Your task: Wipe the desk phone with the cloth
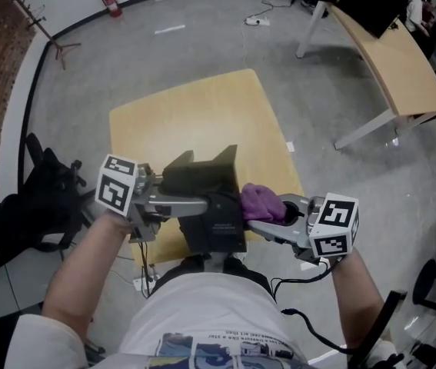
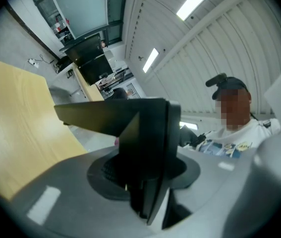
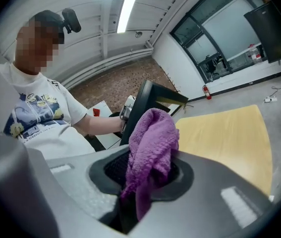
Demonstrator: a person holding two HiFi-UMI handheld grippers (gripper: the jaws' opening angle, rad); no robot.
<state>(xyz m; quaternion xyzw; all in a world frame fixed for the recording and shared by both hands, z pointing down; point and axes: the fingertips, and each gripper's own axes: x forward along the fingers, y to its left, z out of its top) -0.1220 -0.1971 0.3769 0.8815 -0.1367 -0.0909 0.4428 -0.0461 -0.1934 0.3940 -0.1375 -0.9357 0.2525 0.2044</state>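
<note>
Wiping step in hand. Left hand-held gripper (image 1: 201, 206) clenched on desk phone (image 1: 206, 177), held above the bench (image 1: 194, 114). Right hand-held gripper (image 1: 264, 220) grasps purple cloth (image 1: 261, 201); phone just ahead of it, contact unclear. Next, judged: rub cloth along casing, left grip firm
</note>
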